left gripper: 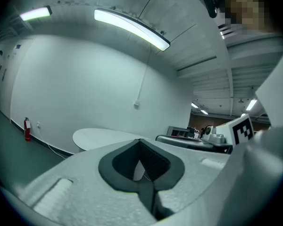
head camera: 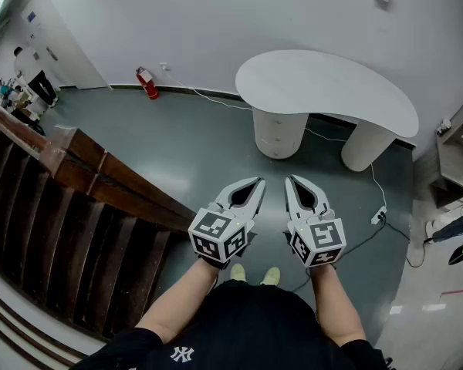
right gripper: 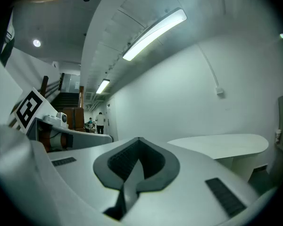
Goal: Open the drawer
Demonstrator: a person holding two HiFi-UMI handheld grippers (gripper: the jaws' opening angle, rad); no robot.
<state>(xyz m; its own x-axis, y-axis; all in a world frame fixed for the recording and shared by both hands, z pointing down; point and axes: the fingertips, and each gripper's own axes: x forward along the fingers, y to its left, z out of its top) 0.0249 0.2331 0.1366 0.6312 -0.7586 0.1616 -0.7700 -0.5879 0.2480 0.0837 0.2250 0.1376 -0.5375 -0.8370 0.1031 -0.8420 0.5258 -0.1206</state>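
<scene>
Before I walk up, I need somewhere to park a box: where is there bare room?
The white tabletop is bare all over. The floor between the wooden railing and the fire extinguisher is open too. It is crowded at the right: cables and a shelf unit.

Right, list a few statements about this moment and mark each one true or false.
1. The jaws of the left gripper and of the right gripper are closed, with nothing between them. True.
2. The right gripper touches the white table. False: both grippers are held well short of it, over the grey floor.
3. A red fire extinguisher stands by the foot of the wall. True.
4. The wooden railing runs along the person's right. False: it is on the person's left, on the left of the head view.
</scene>
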